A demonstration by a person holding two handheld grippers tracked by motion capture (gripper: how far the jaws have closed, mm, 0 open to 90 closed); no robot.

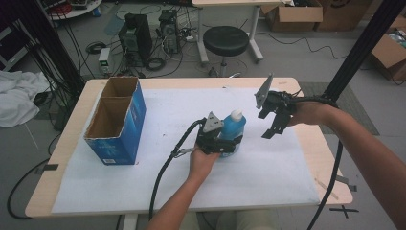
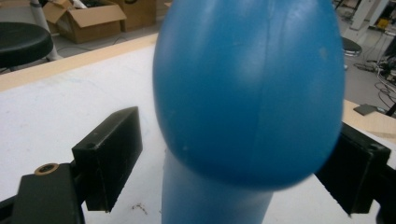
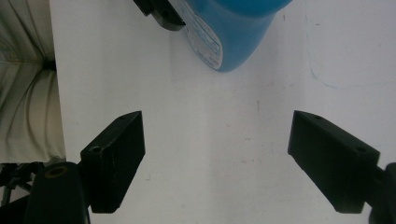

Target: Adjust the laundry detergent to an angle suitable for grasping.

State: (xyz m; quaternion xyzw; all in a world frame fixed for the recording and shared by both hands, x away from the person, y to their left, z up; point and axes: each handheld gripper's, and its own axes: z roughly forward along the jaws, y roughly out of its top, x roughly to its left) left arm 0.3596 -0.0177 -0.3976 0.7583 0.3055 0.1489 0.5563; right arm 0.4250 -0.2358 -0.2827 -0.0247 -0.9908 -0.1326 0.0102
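Bench (image 1: 67, 191) seen from the high view: wood edge, white sheet (image 1: 268, 177) over most of the top. Blue bottle (image 1: 233, 130) with white cap stands upright near the middle of the sheet. Left claw (image 1: 225, 146) sits low around the bottle's body, coming in from 7 o'clock, with the hand (image 1: 201, 163) behind it. Right claw (image 1: 275, 127) is held above the sheet at 3 o'clock of the bottle, apart from it, jaws pointing down and spread, nothing between them. Open blue box (image 1: 117, 122) with two compartments stands at 9 o'clock of the bottle, well apart, near the bench's left edge. Black stool (image 1: 226, 40) on the floor beyond the far edge.

Left gripper view: bottle (image 2: 247, 93) close up between the two jaws. Left claw (image 2: 233, 172) is part open; the jaw on the view's left stands clear of the bottle with sheet (image 2: 70, 102) showing in the gap. The other jaw is partly hidden behind the bottle's bulge; contact cannot be told. Not a closed hold.

Right gripper view: looking straight down on the sheet (image 3: 210, 140). Right claw (image 3: 217, 154) wide open and empty. Bottle (image 3: 229, 32) with its label at 12 o'clock, well clear of the jaws. A tip of the left claw (image 3: 161, 14) is beside the label. Bench edge runs along 9 o'clock.
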